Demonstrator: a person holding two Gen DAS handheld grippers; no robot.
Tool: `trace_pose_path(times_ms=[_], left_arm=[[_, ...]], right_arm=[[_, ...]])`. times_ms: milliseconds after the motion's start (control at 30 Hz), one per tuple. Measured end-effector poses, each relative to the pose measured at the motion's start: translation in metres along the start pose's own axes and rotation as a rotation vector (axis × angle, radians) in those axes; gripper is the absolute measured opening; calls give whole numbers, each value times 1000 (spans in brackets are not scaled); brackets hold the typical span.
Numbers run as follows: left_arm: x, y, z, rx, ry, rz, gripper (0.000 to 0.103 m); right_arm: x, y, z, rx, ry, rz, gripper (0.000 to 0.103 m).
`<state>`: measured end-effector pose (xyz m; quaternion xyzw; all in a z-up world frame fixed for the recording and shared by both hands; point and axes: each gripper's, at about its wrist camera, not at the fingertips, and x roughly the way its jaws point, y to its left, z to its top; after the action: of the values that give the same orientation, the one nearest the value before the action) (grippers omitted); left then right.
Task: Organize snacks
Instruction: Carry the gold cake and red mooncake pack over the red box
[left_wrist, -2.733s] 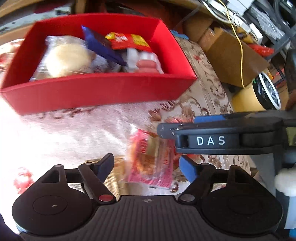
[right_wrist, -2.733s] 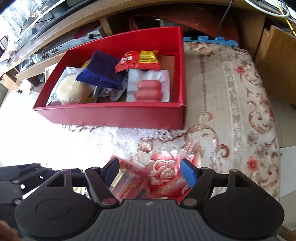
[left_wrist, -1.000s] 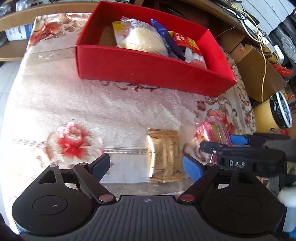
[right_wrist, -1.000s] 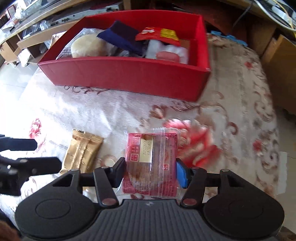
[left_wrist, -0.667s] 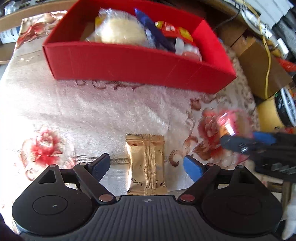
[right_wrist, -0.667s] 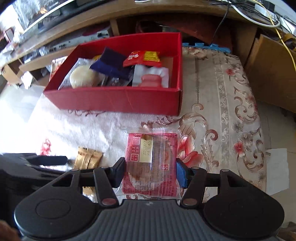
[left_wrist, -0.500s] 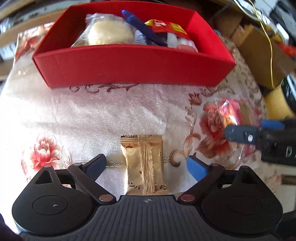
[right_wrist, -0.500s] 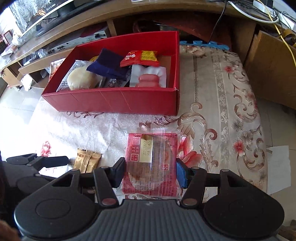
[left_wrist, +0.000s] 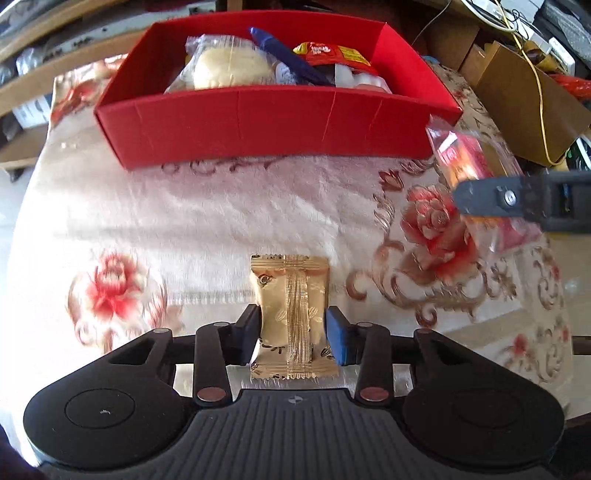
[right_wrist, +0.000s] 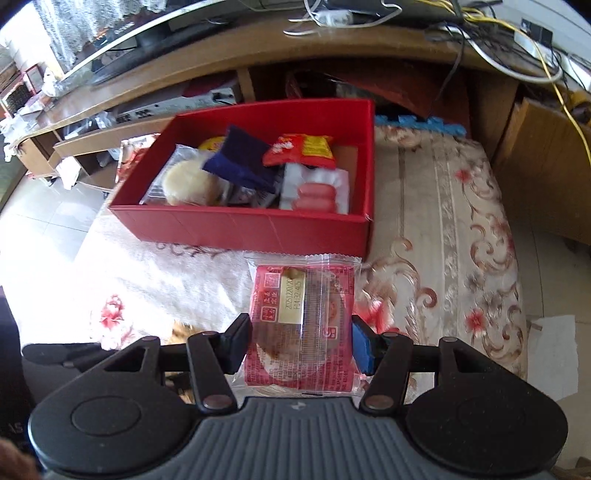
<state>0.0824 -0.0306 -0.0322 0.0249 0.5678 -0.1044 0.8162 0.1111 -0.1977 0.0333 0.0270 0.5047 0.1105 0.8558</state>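
Observation:
My left gripper (left_wrist: 293, 341) is shut on a gold snack packet (left_wrist: 291, 317) that lies on the floral cloth. My right gripper (right_wrist: 301, 343) is shut on a red-and-clear cake packet (right_wrist: 301, 325) and holds it in the air short of the red box (right_wrist: 240, 225). The same packet (left_wrist: 476, 173) and one right finger (left_wrist: 517, 201) show at the right of the left wrist view. The red box (left_wrist: 258, 125) holds several snacks: a round pale cake (right_wrist: 188, 184), a dark blue packet (right_wrist: 240, 162), a red-yellow packet (right_wrist: 303, 149) and a sausage pack (right_wrist: 317, 192).
The floral tablecloth (right_wrist: 443, 221) covers the table and drops off at the right edge. A wooden shelf unit (right_wrist: 258, 48) with cables stands behind the box. A cardboard box (left_wrist: 524, 99) and a yellow cable are at the right.
My left gripper has closed on the gold packet. My right gripper has lifted the red cake packet off the cloth and carried it up toward the box.

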Motion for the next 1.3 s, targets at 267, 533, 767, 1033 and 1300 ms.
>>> trace_pose_path(times_ms=[267, 533, 767, 1033, 1300], left_arm=[[-4, 1, 4, -4, -15, -42, 46], [-12, 8, 22, -41, -39, -102, 40], [-3, 8, 24, -54, -18, -114, 45], [19, -5, 30, -21, -25, -45, 71], [13, -8, 26, 14, -31, -14, 47]], right_arm=[[0, 9, 4, -13, -17, 7, 51], [17, 10, 13, -31, 9, -18, 52], [21, 7, 10, -25, 23, -22, 52], [16, -4, 9, 4, 19, -27, 52], [12, -3, 9, 0, 11, -21, 51]])
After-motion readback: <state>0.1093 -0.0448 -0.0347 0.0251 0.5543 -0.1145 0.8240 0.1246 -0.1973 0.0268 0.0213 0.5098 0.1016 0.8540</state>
